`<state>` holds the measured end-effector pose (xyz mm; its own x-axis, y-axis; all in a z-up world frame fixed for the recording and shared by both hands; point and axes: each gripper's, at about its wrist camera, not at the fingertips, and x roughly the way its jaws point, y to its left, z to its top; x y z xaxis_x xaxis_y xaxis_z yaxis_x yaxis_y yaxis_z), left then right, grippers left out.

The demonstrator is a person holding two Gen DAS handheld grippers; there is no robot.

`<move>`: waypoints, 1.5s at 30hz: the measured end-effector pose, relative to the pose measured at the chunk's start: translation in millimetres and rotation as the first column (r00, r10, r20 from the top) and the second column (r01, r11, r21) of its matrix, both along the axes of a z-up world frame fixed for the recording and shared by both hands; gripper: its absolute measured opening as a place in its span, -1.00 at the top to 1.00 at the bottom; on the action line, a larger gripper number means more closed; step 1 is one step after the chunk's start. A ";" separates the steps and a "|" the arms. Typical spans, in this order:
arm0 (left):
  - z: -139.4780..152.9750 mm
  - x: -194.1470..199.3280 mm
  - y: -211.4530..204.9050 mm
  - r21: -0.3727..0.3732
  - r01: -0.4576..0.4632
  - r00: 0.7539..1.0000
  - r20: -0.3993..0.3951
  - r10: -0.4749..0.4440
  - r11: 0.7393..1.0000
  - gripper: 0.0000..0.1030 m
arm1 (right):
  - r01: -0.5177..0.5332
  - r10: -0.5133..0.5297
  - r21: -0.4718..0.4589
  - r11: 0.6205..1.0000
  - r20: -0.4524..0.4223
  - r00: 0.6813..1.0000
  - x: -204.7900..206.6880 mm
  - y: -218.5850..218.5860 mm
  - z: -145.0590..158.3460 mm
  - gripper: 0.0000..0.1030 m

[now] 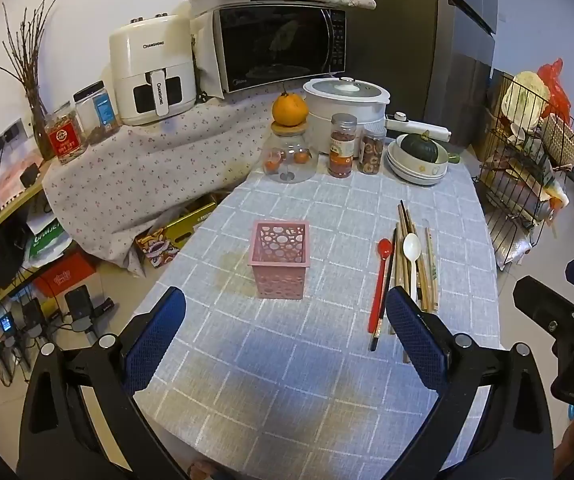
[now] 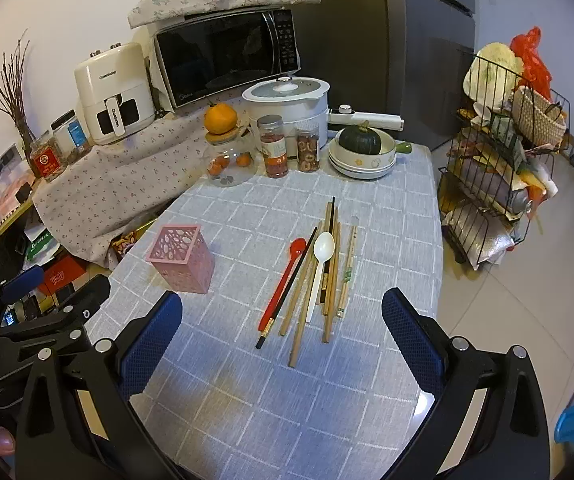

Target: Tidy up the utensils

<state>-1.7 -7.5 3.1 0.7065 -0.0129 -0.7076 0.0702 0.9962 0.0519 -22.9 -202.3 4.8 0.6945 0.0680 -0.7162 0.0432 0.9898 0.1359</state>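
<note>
Hidden / cut off: lower ends of several chopsticks [image 1: 403, 256] covered by the right-hand finger of the left gripper [image 1: 283, 320] in the left wrist view; full bundle visible only in the right wrist view [image 2: 329, 276].
Hard to make out: exact count of chopsticks, overlapping; print on the jar labels at table rear; contents of the wire rack [image 2: 495, 168], cluttered.
Frame edges: right gripper [image 2: 279, 324] seen only in part at the right edge of the left wrist view [image 1: 559, 320]; fingertip of a person's hand [image 2: 1, 440] just showing at the lower left corner of the right wrist view.
Left gripper state: jaws spread wide, nothing between them; tilted down over the near part of the table [image 1: 287, 400].
Right gripper state: jaws spread wide, nothing held; tilted down, near end of the utensil bundle lying between the fingers in view, clear of the pads.
Pink holder [image 1: 281, 258]: upright on the checked cloth, left of the utensils, apart from them; interior not fully visible.
Red spoon [image 2: 283, 282]: flat on cloth, left edge of bundle, bowl away from camera.
White spoon [image 2: 319, 268]: flat, lying on top of the chopsticks.
Black chopstick [image 2: 287, 292]: diagonal, just beside the red spoon.
Table rear: glass jar topped by an orange [image 2: 219, 118], two snack jars, bowls holding a green squash [image 2: 360, 140], white cooker [image 2: 287, 100].
</note>
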 end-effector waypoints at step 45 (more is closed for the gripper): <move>-5.2 2.1 1.1 -0.011 0.005 1.000 -0.007 -0.005 1.000 -0.86 | -0.001 0.001 -0.004 1.000 -0.019 1.000 3.2 3.4 -5.9 -0.88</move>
<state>0.4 -6.4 -2.2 0.7013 -0.0243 -0.7124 0.0755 0.9963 0.0403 -19.7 -198.9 -1.0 0.6804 0.0655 -0.7299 0.0449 0.9904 0.1308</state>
